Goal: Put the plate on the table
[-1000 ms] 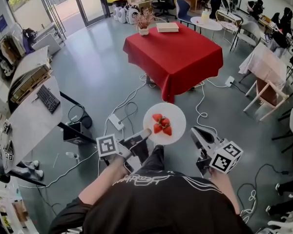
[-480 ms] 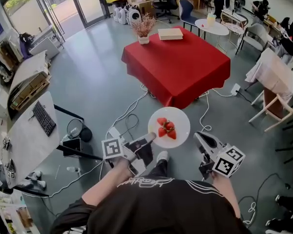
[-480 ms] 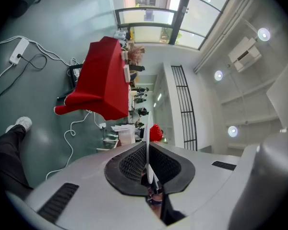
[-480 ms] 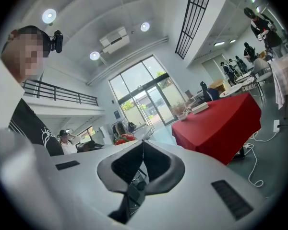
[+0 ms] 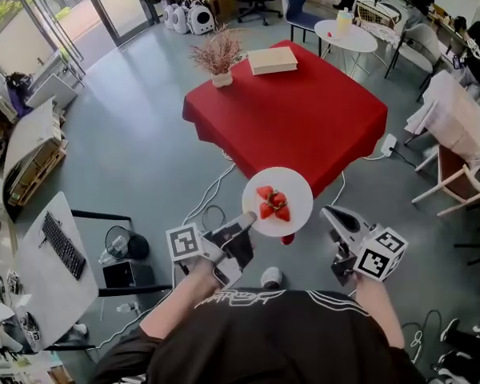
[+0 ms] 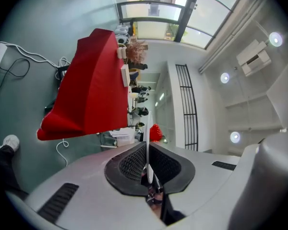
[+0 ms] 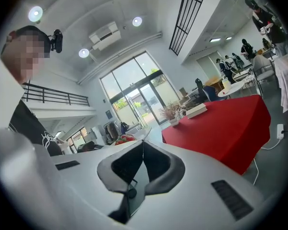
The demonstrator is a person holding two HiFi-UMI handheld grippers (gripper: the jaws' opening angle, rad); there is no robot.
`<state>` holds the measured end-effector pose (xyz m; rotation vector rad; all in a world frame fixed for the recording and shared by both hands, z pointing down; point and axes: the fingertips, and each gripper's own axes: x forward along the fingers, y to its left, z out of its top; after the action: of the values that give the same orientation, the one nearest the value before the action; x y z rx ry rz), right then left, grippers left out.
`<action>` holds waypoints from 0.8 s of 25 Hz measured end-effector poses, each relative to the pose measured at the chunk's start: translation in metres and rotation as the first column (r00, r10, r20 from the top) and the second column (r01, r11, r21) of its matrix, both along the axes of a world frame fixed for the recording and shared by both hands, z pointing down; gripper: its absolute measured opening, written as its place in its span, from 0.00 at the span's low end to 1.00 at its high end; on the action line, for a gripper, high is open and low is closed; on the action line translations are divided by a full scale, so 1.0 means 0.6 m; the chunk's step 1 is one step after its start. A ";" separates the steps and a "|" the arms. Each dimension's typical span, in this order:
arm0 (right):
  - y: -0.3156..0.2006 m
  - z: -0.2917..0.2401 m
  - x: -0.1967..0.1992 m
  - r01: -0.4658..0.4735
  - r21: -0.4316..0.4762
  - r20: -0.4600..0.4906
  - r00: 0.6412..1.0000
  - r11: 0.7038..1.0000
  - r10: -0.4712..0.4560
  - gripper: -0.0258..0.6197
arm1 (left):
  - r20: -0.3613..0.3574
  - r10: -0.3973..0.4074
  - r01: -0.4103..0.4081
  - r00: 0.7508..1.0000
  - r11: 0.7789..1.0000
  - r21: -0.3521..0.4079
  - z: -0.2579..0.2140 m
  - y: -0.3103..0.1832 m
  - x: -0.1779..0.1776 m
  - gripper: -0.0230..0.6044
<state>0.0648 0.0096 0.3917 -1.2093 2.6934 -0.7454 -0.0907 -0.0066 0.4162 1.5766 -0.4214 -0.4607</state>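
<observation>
With your left gripper clamped on the rim of the plate, which is in the air just short of the table, and your right gripper closed and empty, hold it level so the strawberries do not slide, and set it well inside the edge.

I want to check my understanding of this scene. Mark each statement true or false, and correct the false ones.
1. The left gripper is shut on the rim of the white plate. True.
2. The plate is empty. False: strawberries lie on it.
3. The plate rests on the red table. False: it is held in the air, off the table.
4. A pot of dried flowers stands on the table. True.
</observation>
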 end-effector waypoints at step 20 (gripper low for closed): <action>-0.151 -0.024 0.018 -0.026 0.032 -0.009 1.000 0.999 0.026 0.05 | -0.043 -0.021 0.024 0.999 0.998 0.054 -0.028 -0.172 0.014 0.07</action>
<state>0.0758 -0.0813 0.3770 -1.2409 2.6814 -0.6922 -0.0822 -0.1098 0.3991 1.6129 -0.3977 -0.5256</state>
